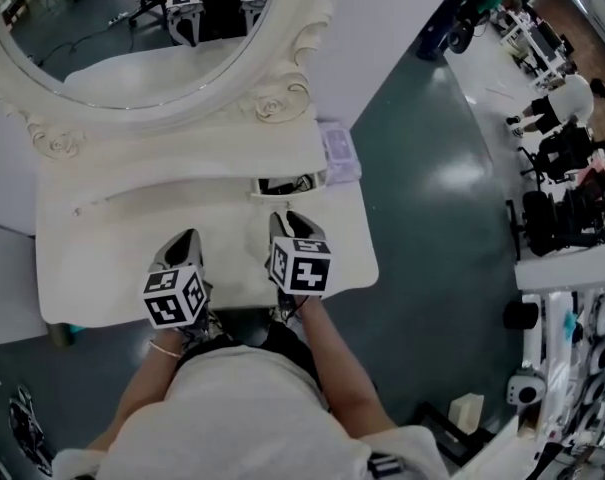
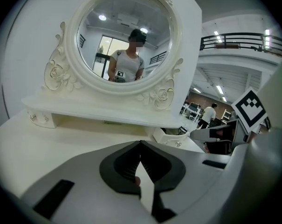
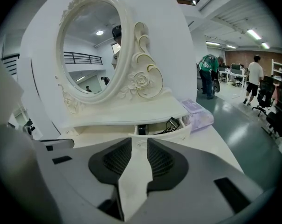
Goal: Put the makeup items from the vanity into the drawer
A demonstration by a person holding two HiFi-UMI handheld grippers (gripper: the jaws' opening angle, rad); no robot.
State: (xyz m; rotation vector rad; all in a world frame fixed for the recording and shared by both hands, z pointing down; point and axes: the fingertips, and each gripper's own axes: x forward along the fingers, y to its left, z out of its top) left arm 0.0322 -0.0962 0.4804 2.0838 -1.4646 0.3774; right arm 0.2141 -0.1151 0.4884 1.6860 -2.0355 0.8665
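A small drawer [image 1: 287, 184] stands open under the right end of the white vanity's shelf, with dark makeup items [image 3: 171, 123] lying inside. My right gripper [image 1: 294, 224] hovers over the vanity top [image 1: 102, 258] just in front of that drawer. Its jaws are open by a narrow gap, and only bare tabletop shows between them [image 3: 140, 146]. My left gripper [image 1: 185, 240] is beside it to the left, near the front edge. Its jaw tips meet [image 2: 141, 146] and I see no makeup item held. No loose makeup item shows on the vanity top.
An oval mirror [image 1: 132, 28] in a carved white frame rises behind the shelf. A pale purple pack [image 1: 339, 154] lies at the shelf's right end, beside the drawer. A second small drawer [image 2: 37, 118] sits closed at the left. Office chairs and people are far right across the floor.
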